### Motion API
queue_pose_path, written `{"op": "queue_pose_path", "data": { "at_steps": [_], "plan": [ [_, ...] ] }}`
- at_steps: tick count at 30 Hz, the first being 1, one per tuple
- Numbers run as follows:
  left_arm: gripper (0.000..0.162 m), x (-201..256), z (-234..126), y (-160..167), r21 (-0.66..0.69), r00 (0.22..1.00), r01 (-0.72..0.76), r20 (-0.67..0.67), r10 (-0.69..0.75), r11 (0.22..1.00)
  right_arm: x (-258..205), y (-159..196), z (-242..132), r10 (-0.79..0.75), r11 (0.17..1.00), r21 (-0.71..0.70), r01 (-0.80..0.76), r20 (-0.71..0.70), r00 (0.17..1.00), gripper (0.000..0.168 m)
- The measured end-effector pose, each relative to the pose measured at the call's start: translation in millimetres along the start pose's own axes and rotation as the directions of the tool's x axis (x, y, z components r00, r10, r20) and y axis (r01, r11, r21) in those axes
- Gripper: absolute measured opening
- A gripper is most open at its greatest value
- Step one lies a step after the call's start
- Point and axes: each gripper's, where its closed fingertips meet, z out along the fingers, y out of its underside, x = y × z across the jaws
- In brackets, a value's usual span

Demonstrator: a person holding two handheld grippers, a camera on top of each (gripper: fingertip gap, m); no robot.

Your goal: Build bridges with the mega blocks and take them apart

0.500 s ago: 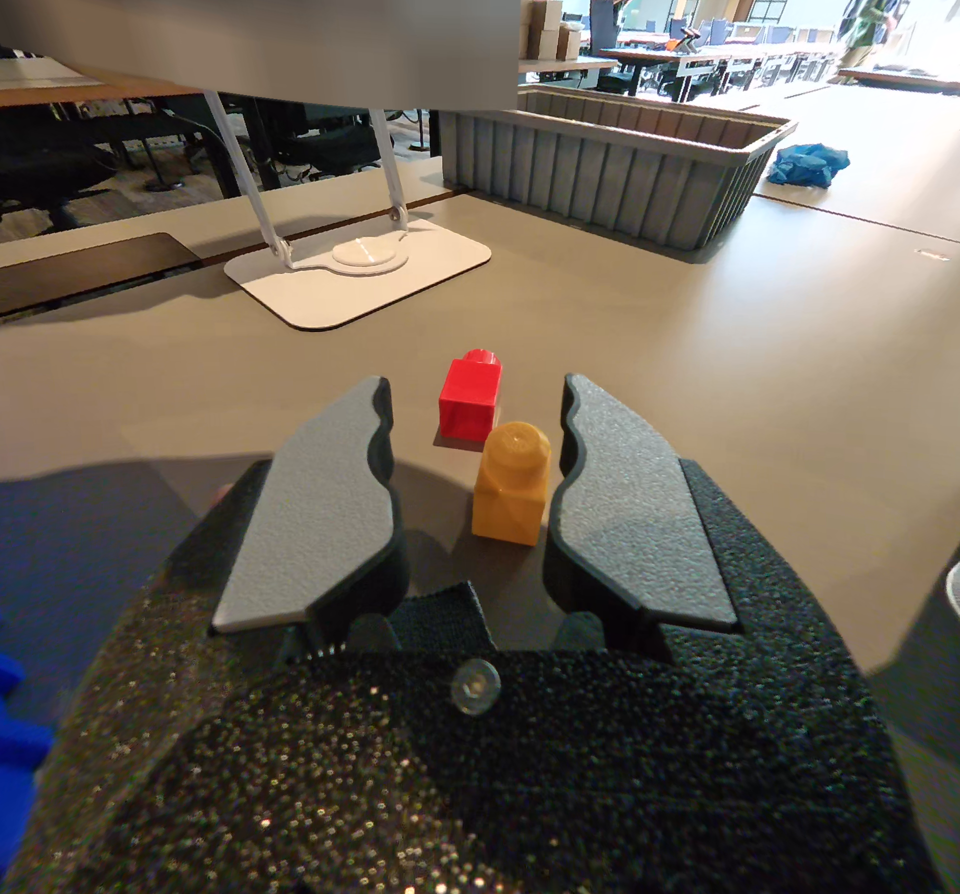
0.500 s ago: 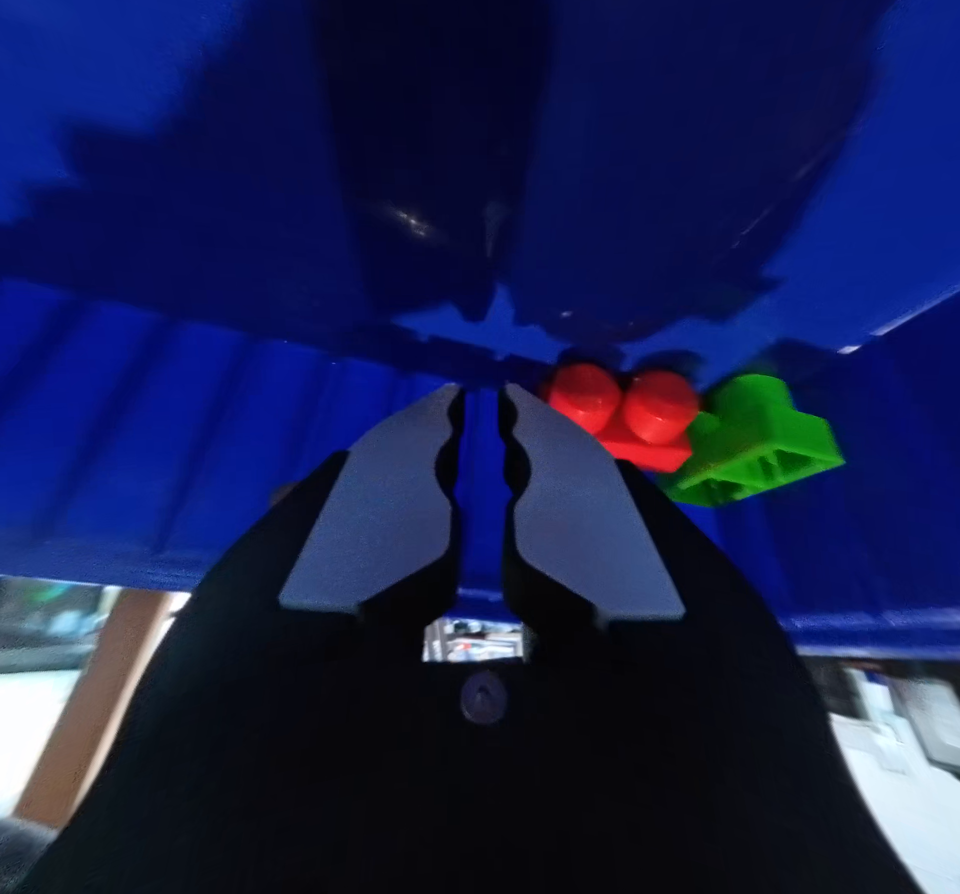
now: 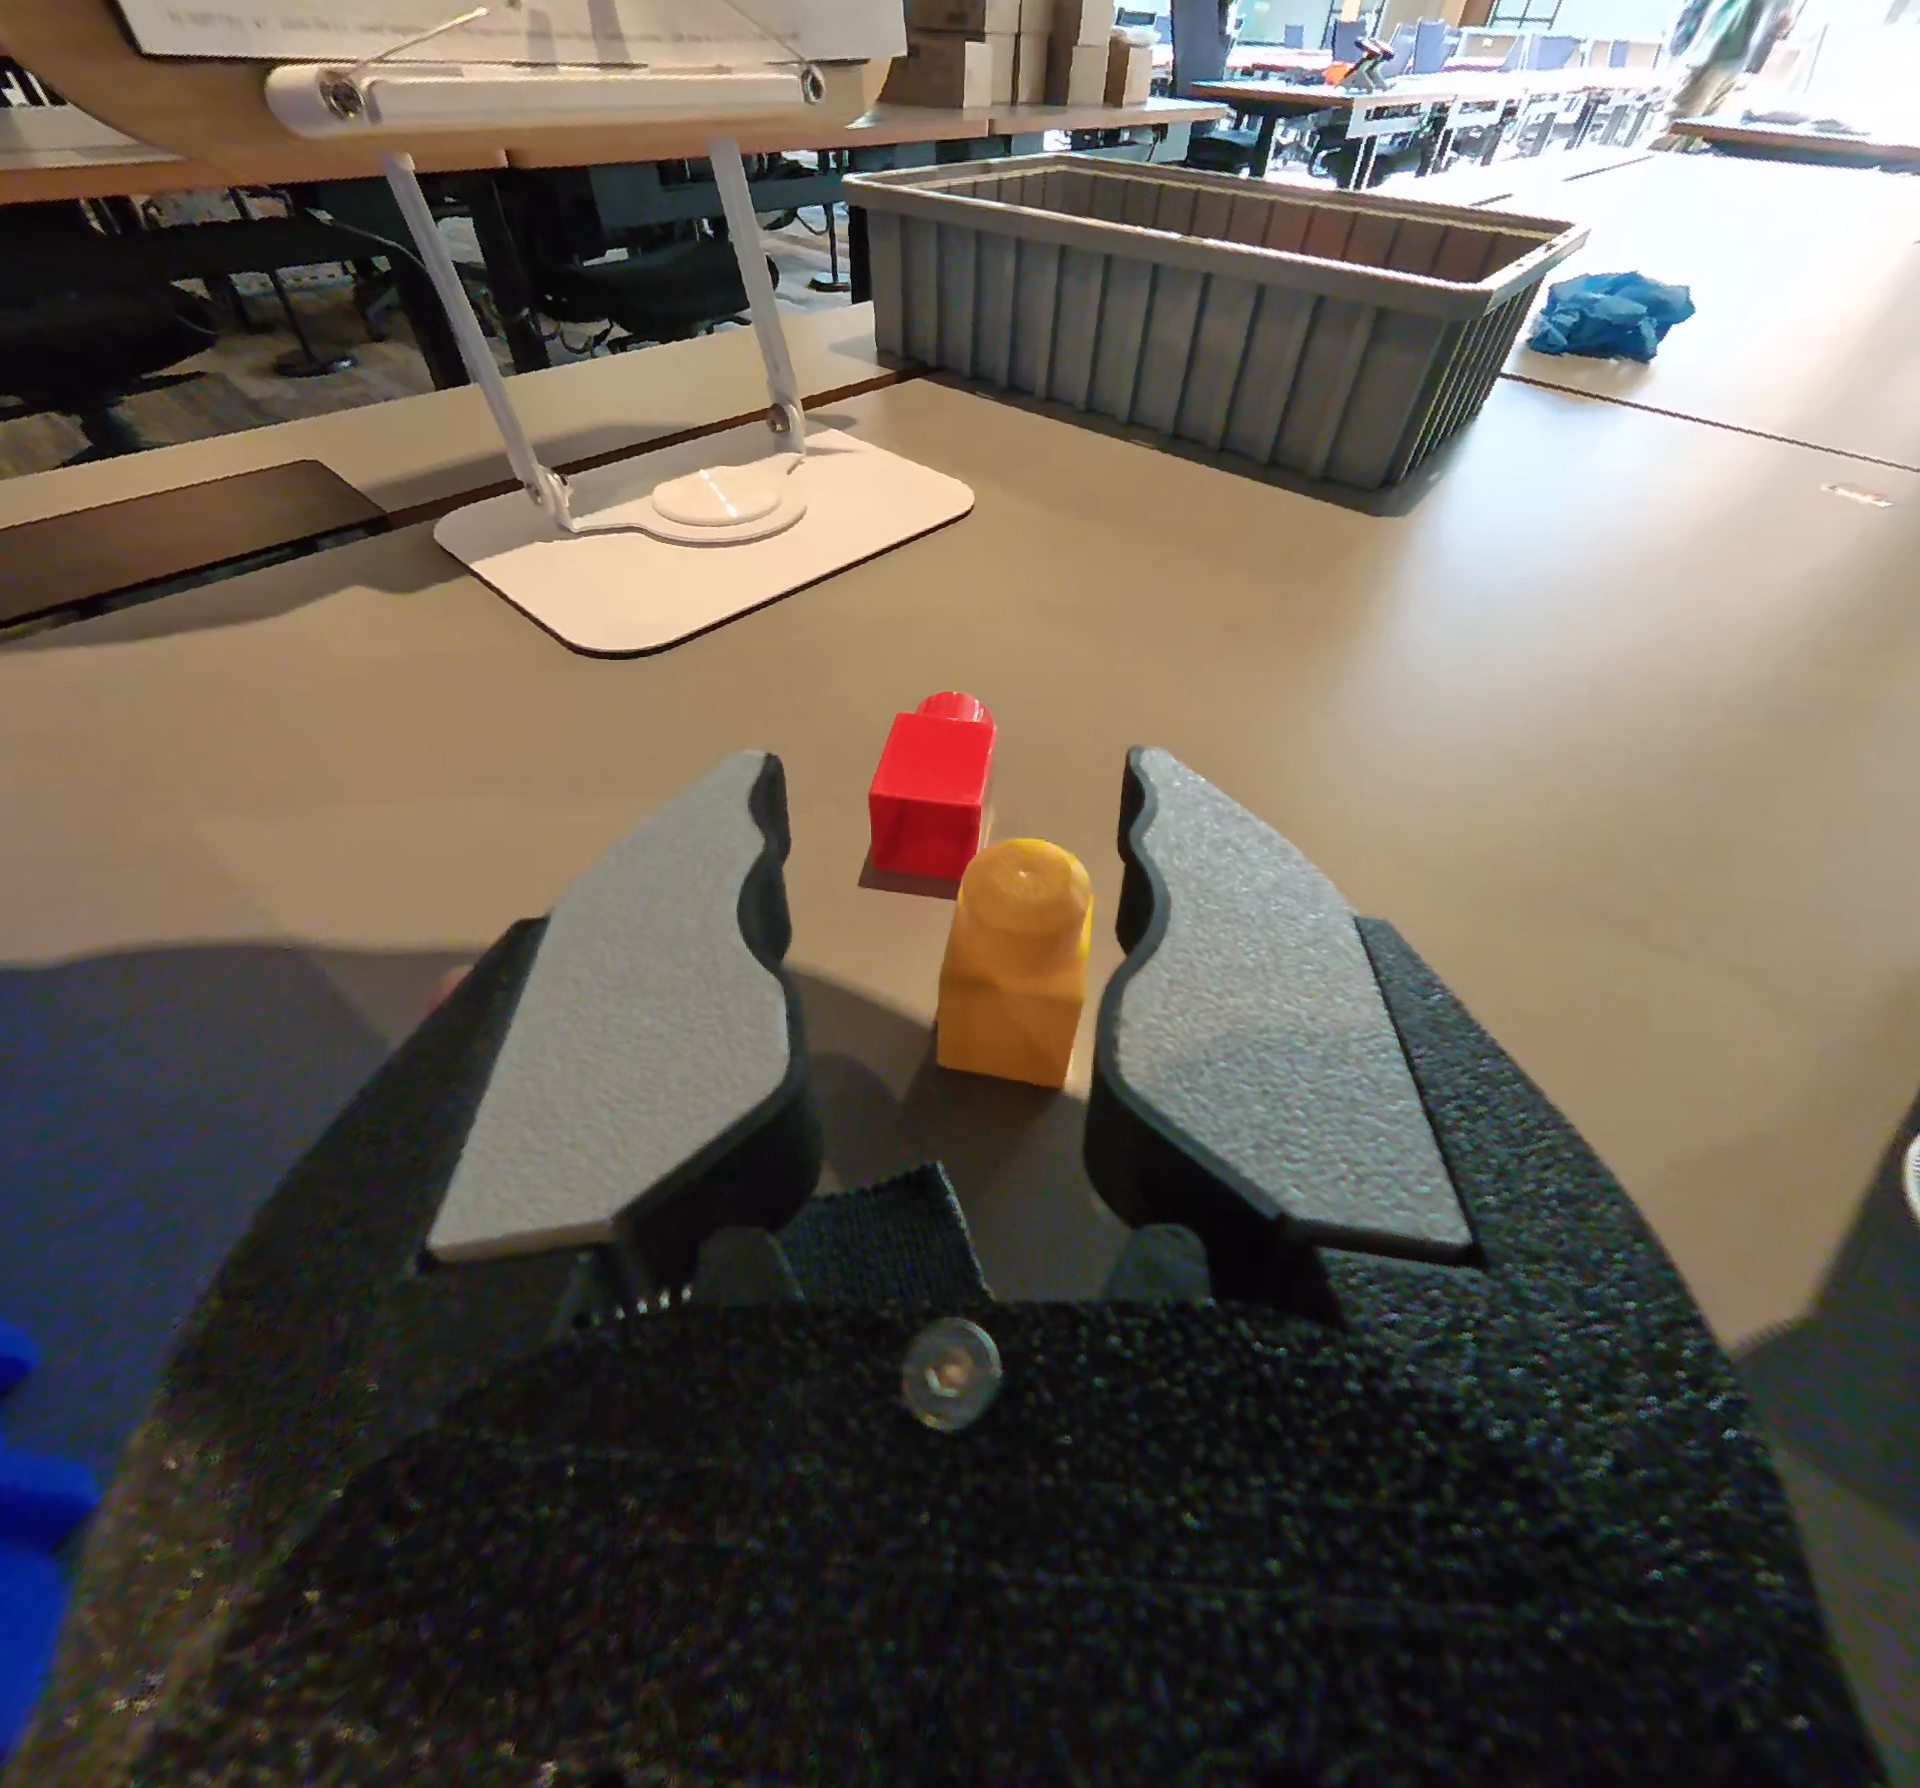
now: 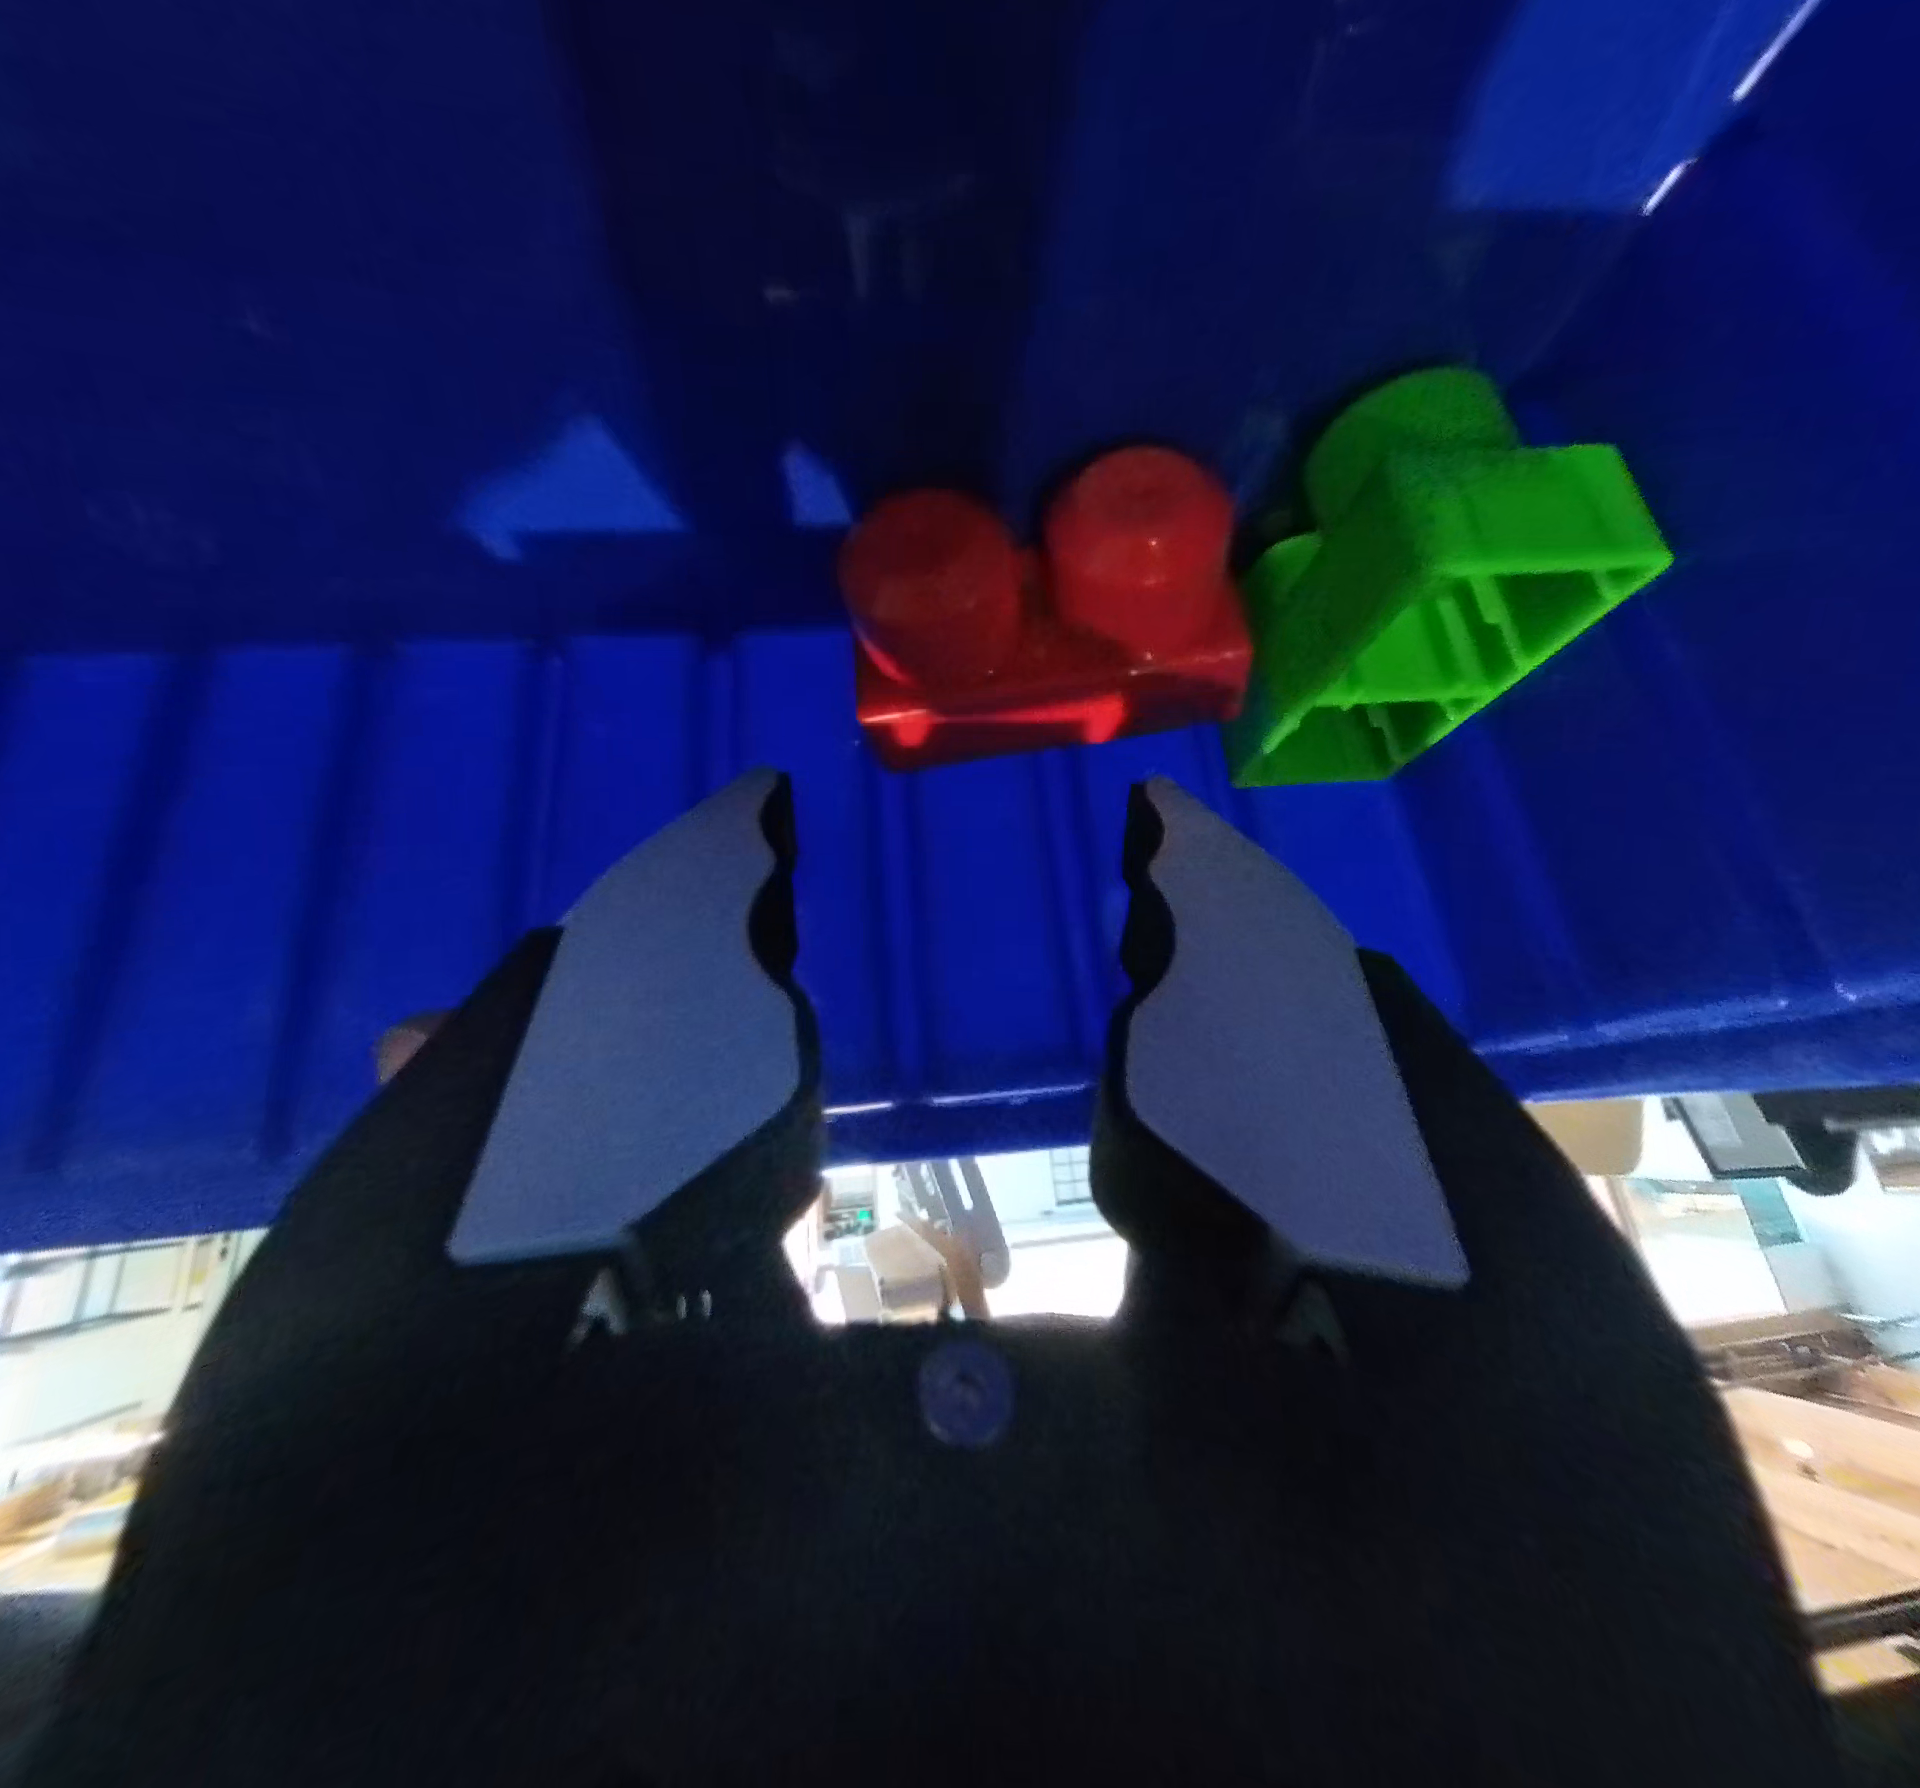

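the right gripper (image 4: 958,788) was held spread and empty inside the blue bin (image 4: 312,803), just short of the red two-stud block (image 4: 1049,637), which lay on the bin floor against a green block (image 4: 1444,585) tipped on its side. a closing grasp might have caught the green block too, since the two touched. the left gripper (image 3: 951,772) was likewise spread, the yellow block (image 3: 1013,975) standing ungrasped between its jaws with a red single-stud block (image 3: 930,793) just beyond, mid-tabletop; a stray nudge could have toppled either. the grey bin (image 3: 1195,325) at the far edge showed no contents.
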Motion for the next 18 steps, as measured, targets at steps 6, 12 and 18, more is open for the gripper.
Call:
{"op": "queue_pose_path", "data": {
  "at_steps": [6,12,18],
  "plan": [
    [0.060,1.4,-0.5,-1.3,0.006,1.000,0.005,-0.009,-0.005,1.000,-5.5,-5.1,-1.1,-0.068,0.998,-0.013,0.068,-0.013,0.998,0.047],
    [0.060,4.0,-0.9,-2.4,0.011,1.000,0.010,-0.023,-0.010,1.000,-47.8,-23.8,-16.3,-0.167,0.979,0.141,0.147,0.143,0.975,0.059],
    [0.060,5.3,-0.5,-1.8,0.006,1.000,0.009,-0.030,-0.009,1.000,-24.5,-25.5,-29.9,-0.040,0.983,0.180,0.028,0.062,0.997,0.051]
  ]
}}
